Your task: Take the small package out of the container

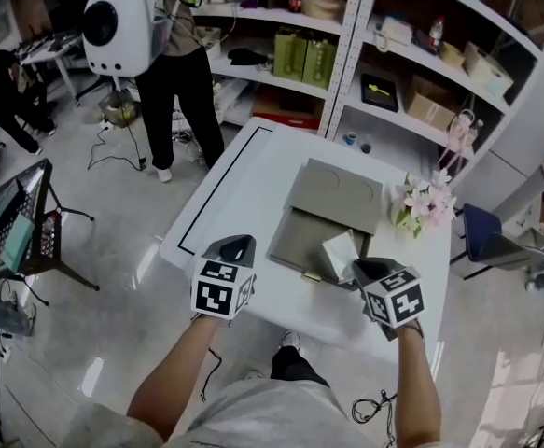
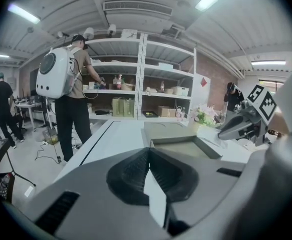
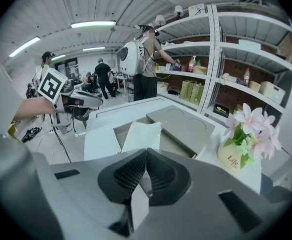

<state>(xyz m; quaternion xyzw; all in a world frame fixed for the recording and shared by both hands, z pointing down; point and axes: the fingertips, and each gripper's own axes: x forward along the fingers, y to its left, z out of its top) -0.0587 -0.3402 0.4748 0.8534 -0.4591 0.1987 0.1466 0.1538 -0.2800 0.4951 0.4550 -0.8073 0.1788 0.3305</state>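
A grey container (image 1: 290, 243) lies open on the white table (image 1: 244, 185), and its flat lid (image 1: 339, 194) rests just behind it. The small white package (image 1: 340, 250) stands tilted at the container's near right corner. My right gripper (image 1: 360, 267) is shut on the package's near edge. In the right gripper view the package (image 3: 143, 134) rises straight ahead of the closed jaws (image 3: 146, 151). My left gripper (image 1: 239, 243) hovers over the table left of the container, shut with nothing in it. From the left gripper view, the container (image 2: 186, 146) is ahead and the right gripper (image 2: 241, 126) is at its far side.
A pot of pink flowers (image 1: 425, 203) stands on the table right of the lid. A person with a white backpack (image 1: 122, 26) stands at the shelves (image 1: 393, 54) behind the table. A screen on a stand (image 1: 15, 217) sits on the floor at left.
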